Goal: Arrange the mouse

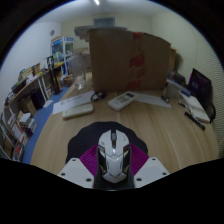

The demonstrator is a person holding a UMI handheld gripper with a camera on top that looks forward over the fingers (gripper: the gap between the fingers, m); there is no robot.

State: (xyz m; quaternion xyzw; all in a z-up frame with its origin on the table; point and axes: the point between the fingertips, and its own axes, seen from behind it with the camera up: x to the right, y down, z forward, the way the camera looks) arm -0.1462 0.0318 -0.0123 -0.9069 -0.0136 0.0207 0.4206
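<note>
- Looking out across a wooden floor [150, 125] toward a large cardboard box [125, 58] and cluttered shelves [25, 100] at one side
- Lying flat well beyond the fingers, a white keyboard [126, 100] near the box
- Reaching forward low over the floor, gripper [113, 172] with both fingers spread apart
- Sitting between the fingers, white and grey mouse [113, 152], resting on a dark round mat [90, 147]
- Flanking the mouse at either side, magenta pads [91, 160], hard to tell whether pressing on it or just beside it
- Showing no hand or arm behind the gripper
</note>
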